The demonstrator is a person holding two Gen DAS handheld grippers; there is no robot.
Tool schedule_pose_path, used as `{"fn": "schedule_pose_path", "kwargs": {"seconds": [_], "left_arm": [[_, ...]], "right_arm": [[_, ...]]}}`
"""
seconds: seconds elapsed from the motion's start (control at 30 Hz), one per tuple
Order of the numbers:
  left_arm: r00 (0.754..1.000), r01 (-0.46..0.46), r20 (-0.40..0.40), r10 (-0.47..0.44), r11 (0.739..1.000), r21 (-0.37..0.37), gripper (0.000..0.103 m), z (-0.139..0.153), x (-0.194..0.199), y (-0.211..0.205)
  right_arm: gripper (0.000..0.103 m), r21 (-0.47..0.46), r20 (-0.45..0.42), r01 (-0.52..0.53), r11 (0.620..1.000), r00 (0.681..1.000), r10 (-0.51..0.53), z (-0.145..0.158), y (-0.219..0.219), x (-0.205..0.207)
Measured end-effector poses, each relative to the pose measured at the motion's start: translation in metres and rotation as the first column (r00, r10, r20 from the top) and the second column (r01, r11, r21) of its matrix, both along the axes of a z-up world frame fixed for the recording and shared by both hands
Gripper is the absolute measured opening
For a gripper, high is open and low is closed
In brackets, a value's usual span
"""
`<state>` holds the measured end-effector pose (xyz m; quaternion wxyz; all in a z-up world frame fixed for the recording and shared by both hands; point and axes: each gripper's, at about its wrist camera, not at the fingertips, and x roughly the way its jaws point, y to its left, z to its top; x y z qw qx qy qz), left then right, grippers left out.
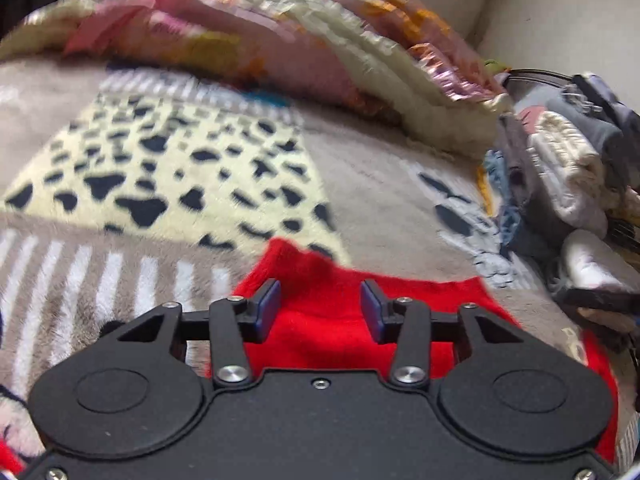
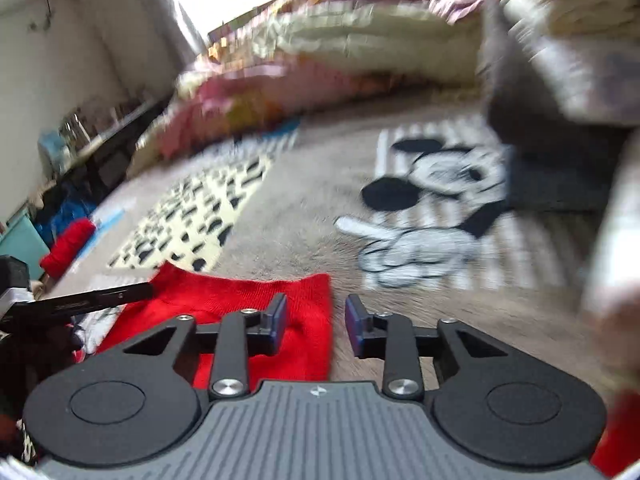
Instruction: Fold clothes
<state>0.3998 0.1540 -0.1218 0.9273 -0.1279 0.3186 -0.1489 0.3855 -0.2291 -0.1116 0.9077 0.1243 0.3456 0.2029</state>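
Red garment (image 1: 340,320) lies flat on the patterned blanket (image 1: 380,184), folded edge away from me; my left gripper (image 1: 320,306) and right gripper (image 2: 316,322) hover above it, jaws apart and empty, likely released to let the fold settle.

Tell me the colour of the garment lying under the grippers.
Bright red garment, plain with no pattern; clearest in the left wrist view.

Both wrist views overlook the red garment (image 1: 332,320) closely.

A garment (image 1: 332,320) lies on the blanket (image 1: 380,184), bedding (image 1: 280,40) behind.
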Motion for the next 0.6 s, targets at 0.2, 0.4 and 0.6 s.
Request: {"fn": "schedule_pose_path", "kwargs": {"seconds": [0.2,0.4,0.6], "left_arm": [[0.988,0.129,0.068,-0.141,0.980,0.153,0.043,0.029,-0.056,-0.059],[0.964,0.242,0.064,-0.259,0.950,0.198,0.045,0.034,-0.121,-0.109],[0.933,0.354,-0.010,-0.360,0.910,0.215,0.045,-0.005,-0.162,-0.164]], "right_arm": [[0.046,0.119,0.026,0.163,0.979,0.986,-0.167,0.007,-0.063,-0.116],[0.057,0.367,-0.122,0.456,0.811,0.888,-0.444,-0.047,-0.129,-0.209],[0.060,0.412,-0.115,0.481,0.774,0.870,-0.479,-0.053,-0.132,-0.208]]}}
